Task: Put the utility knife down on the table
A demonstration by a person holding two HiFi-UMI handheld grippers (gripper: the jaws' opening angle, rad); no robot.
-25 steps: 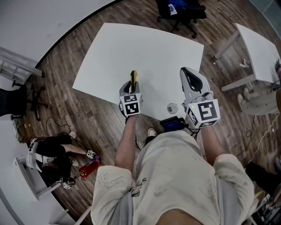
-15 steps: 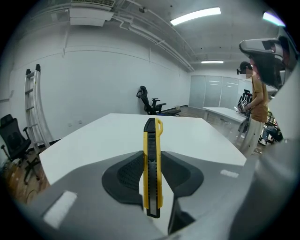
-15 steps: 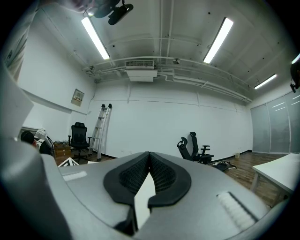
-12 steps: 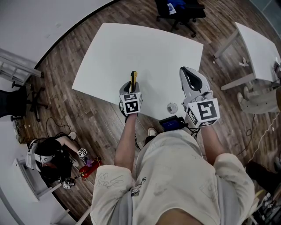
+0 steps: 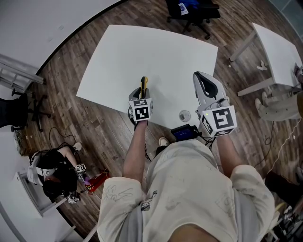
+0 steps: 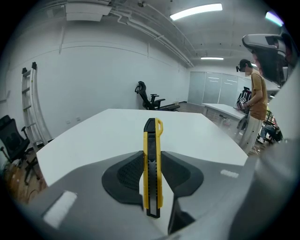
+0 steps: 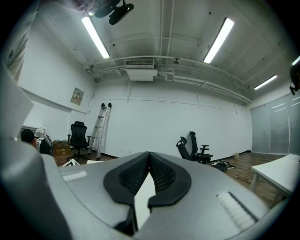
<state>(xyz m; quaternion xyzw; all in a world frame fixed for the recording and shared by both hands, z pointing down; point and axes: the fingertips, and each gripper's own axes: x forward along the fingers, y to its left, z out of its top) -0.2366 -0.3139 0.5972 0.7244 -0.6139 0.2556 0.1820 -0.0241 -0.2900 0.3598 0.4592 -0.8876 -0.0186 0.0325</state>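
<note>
A yellow and black utility knife [image 6: 152, 168] stands clamped between the black pads of my left gripper [image 6: 152, 176], its far end pointing out over the white table [image 6: 117, 131]. In the head view the knife [image 5: 143, 83] sticks out ahead of the left gripper [image 5: 141, 97] above the table's [image 5: 156, 52] near edge. My right gripper [image 5: 207, 87] hovers over the table's near right part. In the right gripper view its pads [image 7: 161, 176] meet at the tips with nothing between them, and the right gripper [image 7: 149, 161] points level at the far wall.
A small round object [image 5: 184, 115] and a dark device [image 5: 184, 132] lie near the table's front edge. A second white table [image 5: 279, 54] stands at the right, office chairs [image 5: 191, 12] beyond. A person [image 6: 253, 105] stands at the right in the left gripper view. Gear lies on the floor at the left [image 5: 54, 172].
Both grippers keep their places, the knife still in the left one. On the floor at the left, a marker cube has moved.
</note>
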